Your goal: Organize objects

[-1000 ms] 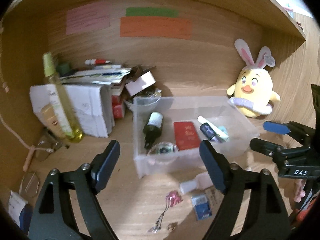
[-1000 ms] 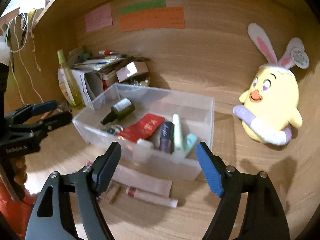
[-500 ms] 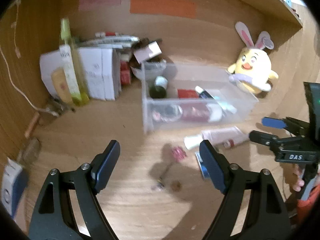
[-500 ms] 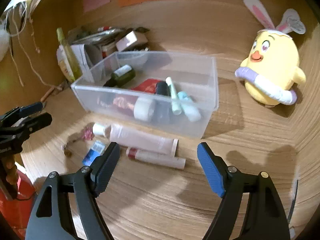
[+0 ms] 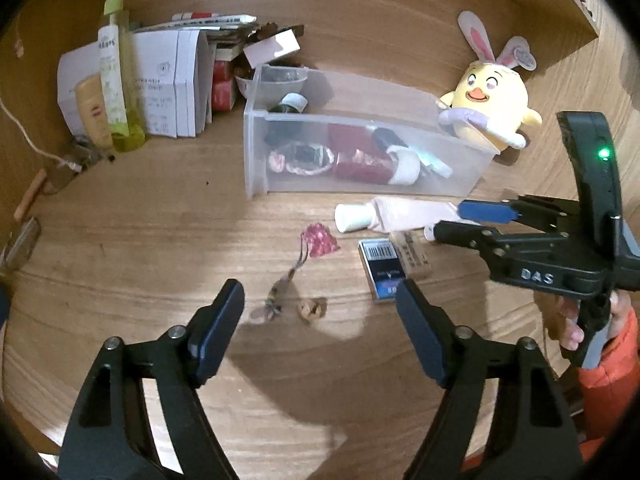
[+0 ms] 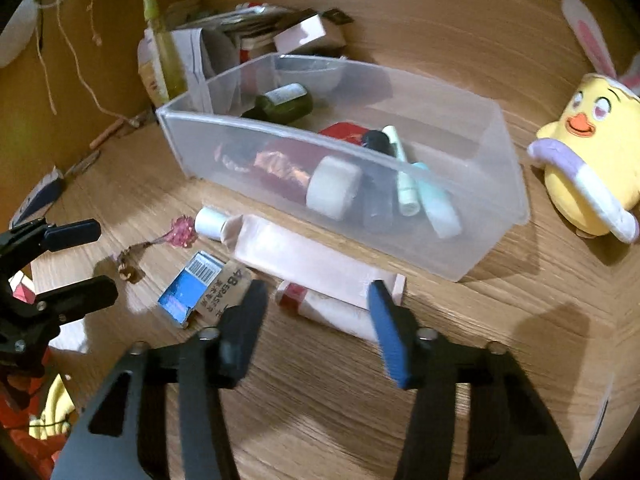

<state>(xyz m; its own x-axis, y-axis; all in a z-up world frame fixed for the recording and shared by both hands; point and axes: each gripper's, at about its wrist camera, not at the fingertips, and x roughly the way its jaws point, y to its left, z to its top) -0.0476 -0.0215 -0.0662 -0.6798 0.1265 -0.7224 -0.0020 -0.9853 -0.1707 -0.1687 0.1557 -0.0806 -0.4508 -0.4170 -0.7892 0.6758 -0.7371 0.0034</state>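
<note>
A clear plastic bin [image 5: 256,152] [image 6: 504,184] with bottles and tubes inside stands on the wooden desk. In front of it lie a pink tube [image 5: 404,216] [image 6: 304,256], a small red-and-white tube [image 6: 332,310], a blue box [image 5: 382,272] [image 6: 188,286], an eraser [image 6: 232,282] and a pink charm [image 5: 320,240] [image 6: 182,232] on a cord. My right gripper [image 6: 316,300] [image 5: 464,222] hangs over the small tube, jaws closing, pads not touching it. My left gripper [image 5: 320,300] [image 6: 94,260] is closing above the cord's end, gripping nothing.
A yellow bunny plush [image 5: 492,112] [image 6: 588,152] sits right of the bin. Boxes, papers and a tall green bottle [image 5: 116,68] crowd the back left corner. Wooden walls close the desk at the back and sides. A person's hand in an orange sleeve [image 5: 612,356] holds the right gripper.
Both grippers have sunk and tipped downward, so the bin has slid up in both views. The right jaws have narrowed markedly over the small tube; the left jaws narrowed slightly.
</note>
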